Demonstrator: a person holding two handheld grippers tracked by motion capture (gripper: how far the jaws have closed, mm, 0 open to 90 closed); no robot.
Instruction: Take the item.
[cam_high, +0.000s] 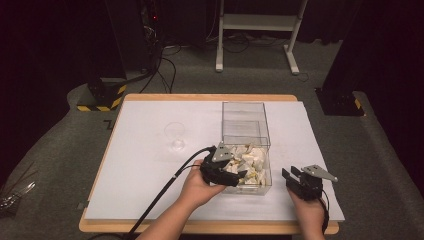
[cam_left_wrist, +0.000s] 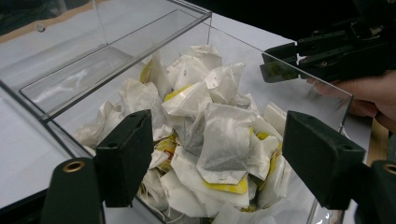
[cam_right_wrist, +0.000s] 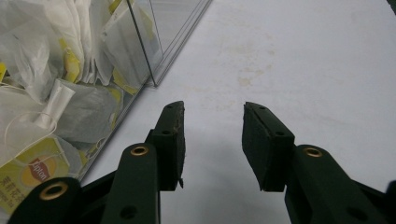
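The left tool (cam_high: 239, 176) hangs over the near half of the clear acrylic box (cam_high: 243, 116), jaws spread above the heaped tea bags (cam_left_wrist: 219, 140), pinching nothing. At the box's three o'clock, the right tool (cam_high: 292, 173) rests by the counter (cam_high: 145, 165), jaws apart and empty. A glass (cam_high: 175, 136) stands at the box's nine o'clock.

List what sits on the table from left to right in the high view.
Clear glass → left gripper reaching into the near compartment of the clear box, over the tea bags → right gripper, open, on the bare table.
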